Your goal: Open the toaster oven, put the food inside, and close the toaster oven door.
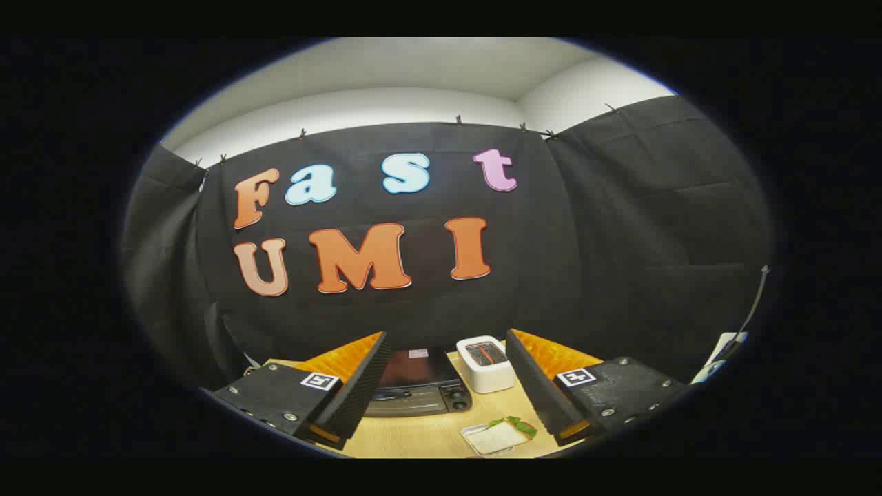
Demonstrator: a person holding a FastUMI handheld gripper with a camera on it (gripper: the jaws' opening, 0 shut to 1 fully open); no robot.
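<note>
I hold the gripper above the pale wooden worktop, its fingers spread wide and empty. Between them lies the small tray of white food with green leaves. Beyond sit the closed black toaster oven and a white slot toaster.

The dark toaster oven sits shut on the table; the food, leaf-topped, lies in a tray near it.

Open table fronts the toaster oven; white toaster crowds its side.
</note>
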